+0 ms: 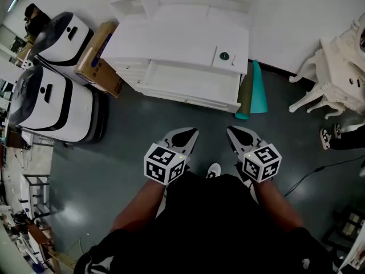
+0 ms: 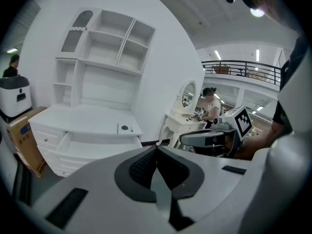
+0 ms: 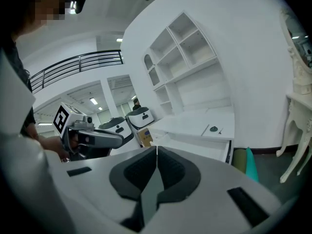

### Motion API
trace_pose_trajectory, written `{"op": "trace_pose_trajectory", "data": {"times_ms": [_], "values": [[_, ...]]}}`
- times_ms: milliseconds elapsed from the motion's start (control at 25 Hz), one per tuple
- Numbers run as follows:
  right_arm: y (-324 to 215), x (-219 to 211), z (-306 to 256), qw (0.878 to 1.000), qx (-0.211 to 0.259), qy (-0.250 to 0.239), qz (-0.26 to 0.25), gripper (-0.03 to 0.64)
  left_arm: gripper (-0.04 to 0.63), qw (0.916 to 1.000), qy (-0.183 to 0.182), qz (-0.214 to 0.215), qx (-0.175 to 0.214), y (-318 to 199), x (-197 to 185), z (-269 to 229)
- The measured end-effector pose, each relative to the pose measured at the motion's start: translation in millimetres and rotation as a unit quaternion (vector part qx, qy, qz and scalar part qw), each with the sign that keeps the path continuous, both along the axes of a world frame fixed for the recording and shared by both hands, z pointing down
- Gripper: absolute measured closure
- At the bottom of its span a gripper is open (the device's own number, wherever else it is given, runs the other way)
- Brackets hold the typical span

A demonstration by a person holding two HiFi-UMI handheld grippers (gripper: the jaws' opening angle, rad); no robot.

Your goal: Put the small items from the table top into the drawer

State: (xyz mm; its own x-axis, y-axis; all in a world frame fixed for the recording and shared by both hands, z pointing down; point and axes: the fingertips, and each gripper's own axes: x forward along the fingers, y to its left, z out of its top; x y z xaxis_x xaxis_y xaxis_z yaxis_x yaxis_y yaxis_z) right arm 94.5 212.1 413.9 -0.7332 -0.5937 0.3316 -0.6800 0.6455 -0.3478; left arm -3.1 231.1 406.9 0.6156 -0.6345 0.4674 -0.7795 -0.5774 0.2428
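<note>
Left gripper [image 1: 190, 135] and right gripper [image 1: 232, 132]: both pinched closed, nothing in either.
They're hanging side by side over the dark floor [image 1: 122, 153], well short of the white desk [image 1: 171, 41]. The small dark round item [image 1: 224, 56] sits on the desk top near its right edge, just behind the open drawer [image 1: 188, 84].

The desk [image 1: 171, 36] stands ahead of my left gripper [image 1: 193, 135] and right gripper [image 1: 232, 133], well apart from them. Its drawer [image 1: 191, 84] sticks out toward them. A small round thing [image 1: 224, 56] sits on the desk top, ahead of my right gripper. A cardboard box [image 1: 100, 59] is beside the desk, far to my left. Rolled mats [image 1: 254, 90] are just right of the drawer.
</note>
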Motion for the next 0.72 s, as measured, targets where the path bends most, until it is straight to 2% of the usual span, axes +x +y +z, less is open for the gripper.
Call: {"op": "trace_pose_trajectory", "data": {"times_ms": [400,720], "values": [[-28,22,21,1.000,-0.023,-0.009,0.013,0.589,0.586,0.9996,-0.013,-0.006,-0.023,-31,10,16],[-55,31,27,0.999,-0.023,-0.012,0.035,0.589,0.586,0.9994,-0.020,0.020,-0.022,-68,21,19]]}}
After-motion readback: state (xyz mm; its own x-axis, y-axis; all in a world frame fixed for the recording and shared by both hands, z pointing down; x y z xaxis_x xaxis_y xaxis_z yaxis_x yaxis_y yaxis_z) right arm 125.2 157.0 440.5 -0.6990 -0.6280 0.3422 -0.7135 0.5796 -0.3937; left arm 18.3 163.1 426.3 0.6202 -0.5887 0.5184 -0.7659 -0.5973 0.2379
